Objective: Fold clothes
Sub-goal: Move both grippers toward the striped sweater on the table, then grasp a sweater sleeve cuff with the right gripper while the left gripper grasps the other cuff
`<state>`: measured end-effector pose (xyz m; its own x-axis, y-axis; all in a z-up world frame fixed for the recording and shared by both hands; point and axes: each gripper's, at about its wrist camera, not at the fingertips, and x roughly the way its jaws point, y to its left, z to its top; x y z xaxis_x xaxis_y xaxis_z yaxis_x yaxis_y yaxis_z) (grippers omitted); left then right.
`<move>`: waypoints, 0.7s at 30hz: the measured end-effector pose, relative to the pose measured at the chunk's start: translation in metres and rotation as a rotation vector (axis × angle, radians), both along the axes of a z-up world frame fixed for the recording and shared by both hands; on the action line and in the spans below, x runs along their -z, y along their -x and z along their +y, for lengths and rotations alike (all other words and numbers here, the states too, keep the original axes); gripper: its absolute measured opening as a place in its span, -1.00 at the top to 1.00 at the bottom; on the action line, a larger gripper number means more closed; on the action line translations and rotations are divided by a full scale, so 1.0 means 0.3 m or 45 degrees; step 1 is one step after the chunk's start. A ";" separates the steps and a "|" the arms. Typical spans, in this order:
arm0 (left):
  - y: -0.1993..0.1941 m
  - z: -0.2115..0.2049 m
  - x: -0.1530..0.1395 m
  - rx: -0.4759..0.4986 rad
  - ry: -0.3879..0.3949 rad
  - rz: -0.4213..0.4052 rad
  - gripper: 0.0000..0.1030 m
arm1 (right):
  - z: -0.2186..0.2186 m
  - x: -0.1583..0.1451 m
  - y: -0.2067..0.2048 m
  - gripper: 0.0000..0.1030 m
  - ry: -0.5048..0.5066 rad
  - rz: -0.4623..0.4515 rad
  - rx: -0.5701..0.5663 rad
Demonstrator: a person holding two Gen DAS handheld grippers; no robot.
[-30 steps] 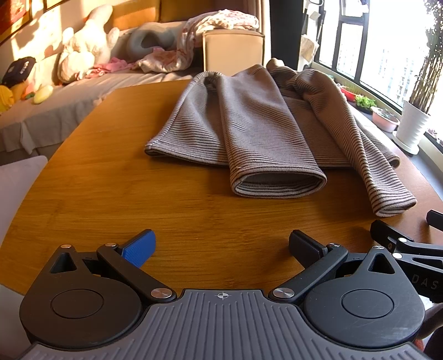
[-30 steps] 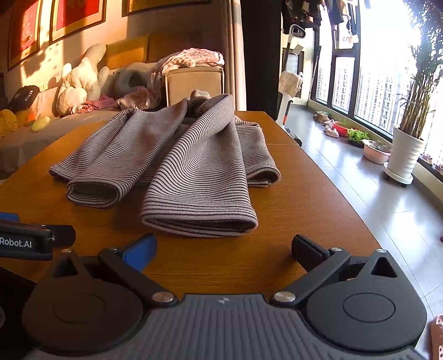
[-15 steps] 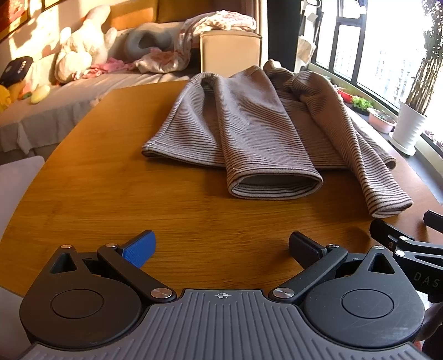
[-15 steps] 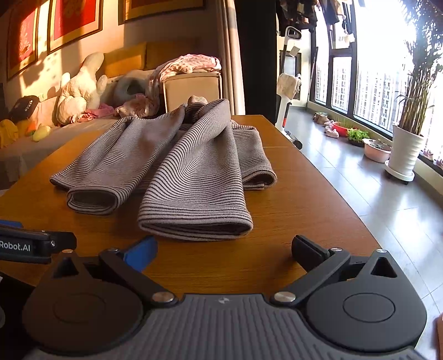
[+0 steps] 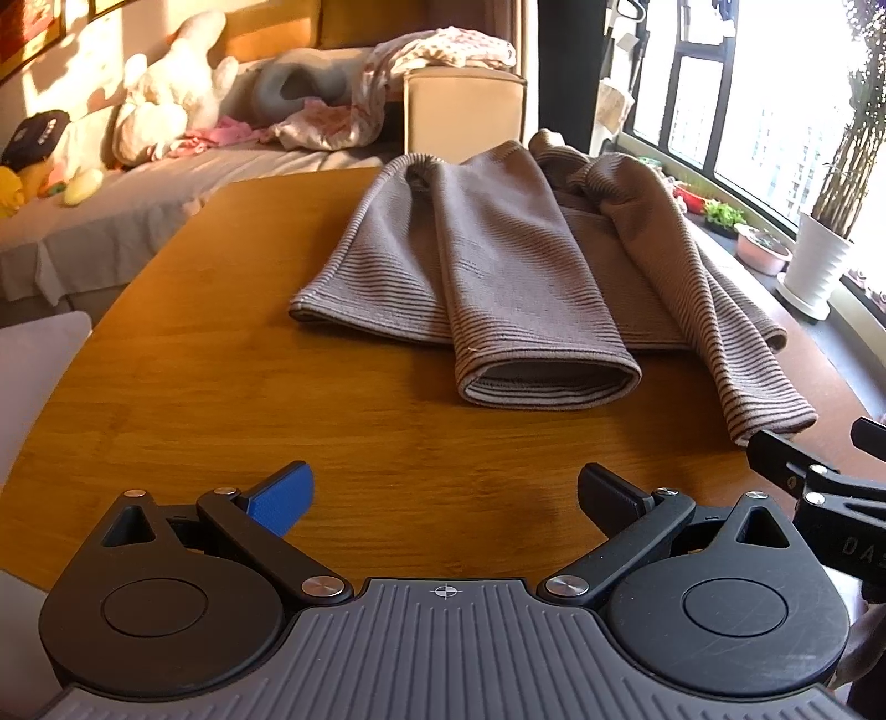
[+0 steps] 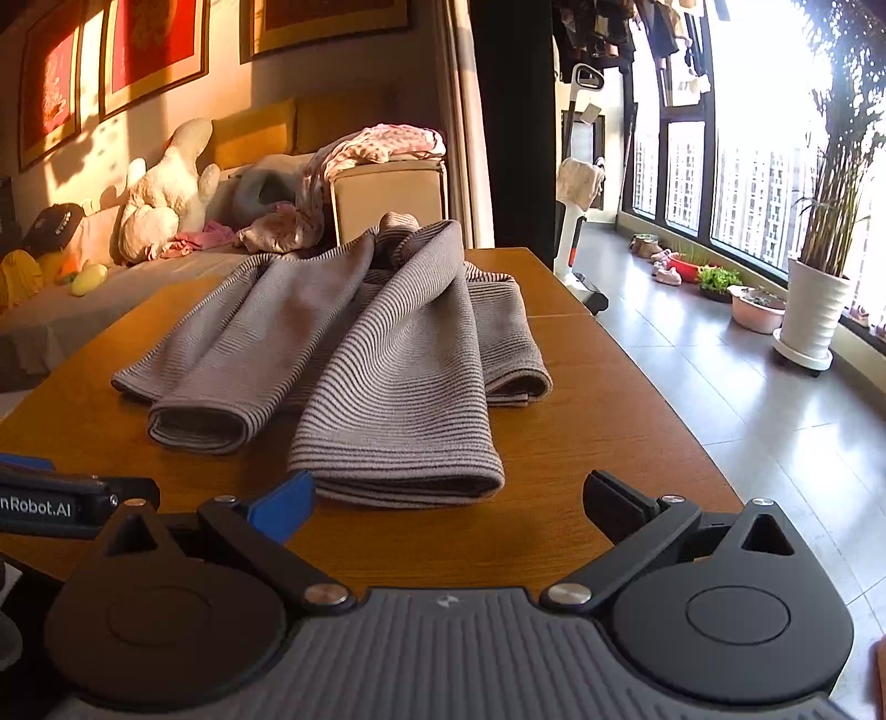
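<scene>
Warm low sunlight falls across the wall [image 6: 343, 77] and its red framed pictures [image 6: 149, 50]. Wooden tabletop [image 5: 232, 354] fills the foreground. Beyond it, a sofa [image 5: 111, 199] carries a white plush toy [image 6: 166, 194], a grey cushion [image 5: 299, 83] and loose pink laundry [image 6: 387, 144]. To the right: tall dark-framed windows [image 6: 692, 166], grey tiled floor [image 6: 692, 360], a white planter [image 6: 811, 310] with a tall plant, a pink bowl [image 6: 758, 307].

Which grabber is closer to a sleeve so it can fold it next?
Probably the right gripper: open, with the nearer sleeve cuff just ahead of its fingers. The left gripper, also open, has bare table before the other sleeve.
</scene>
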<state>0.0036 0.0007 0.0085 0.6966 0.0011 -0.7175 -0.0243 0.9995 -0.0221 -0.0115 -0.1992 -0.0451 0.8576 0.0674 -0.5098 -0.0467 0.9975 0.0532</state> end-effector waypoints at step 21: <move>-0.179 0.006 -0.097 0.234 0.031 -0.111 -1.00 | -0.062 -0.091 -0.179 -1.00 -0.059 -0.029 -0.052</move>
<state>0.0572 0.0024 0.0375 0.7430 -0.1482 -0.6526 0.1614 0.9861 -0.0401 0.0423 -0.2179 -0.0177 0.8649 0.1259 -0.4860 -0.0892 0.9912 0.0980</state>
